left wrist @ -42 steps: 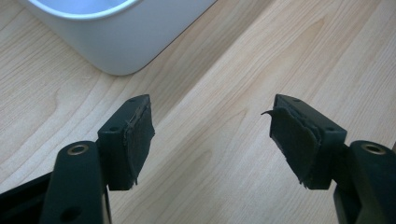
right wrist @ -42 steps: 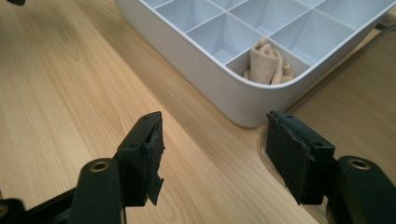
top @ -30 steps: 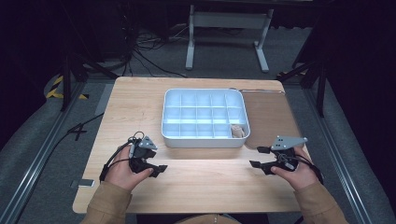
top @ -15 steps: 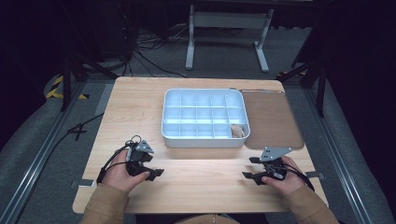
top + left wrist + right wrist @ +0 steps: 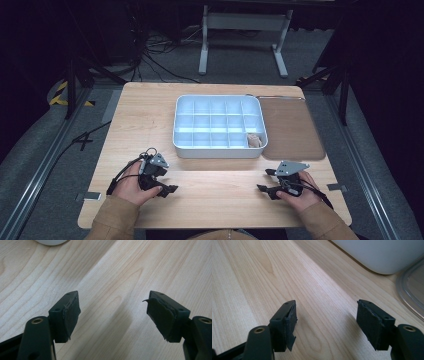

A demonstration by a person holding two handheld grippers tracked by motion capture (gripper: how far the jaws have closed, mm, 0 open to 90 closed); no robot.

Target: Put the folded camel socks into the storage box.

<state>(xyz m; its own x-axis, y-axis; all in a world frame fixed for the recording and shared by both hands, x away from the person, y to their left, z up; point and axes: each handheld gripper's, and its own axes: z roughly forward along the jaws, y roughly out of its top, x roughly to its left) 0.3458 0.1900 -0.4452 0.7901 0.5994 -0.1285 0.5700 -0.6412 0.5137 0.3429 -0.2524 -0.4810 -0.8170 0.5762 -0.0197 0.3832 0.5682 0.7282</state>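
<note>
No readable text, labels, brands or numbers anywhere: tray [image 5: 218, 150], table [image 5: 150, 115], mat [image 5: 292, 125] and both grippers were blank. Only sign-like mark was yellow-black hazard striping [image 5: 62, 93] on the floor left of the table, no lettering on it

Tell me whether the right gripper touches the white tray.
Apart. The high view shows bare wooden table between the right gripper and the white tray.
</note>
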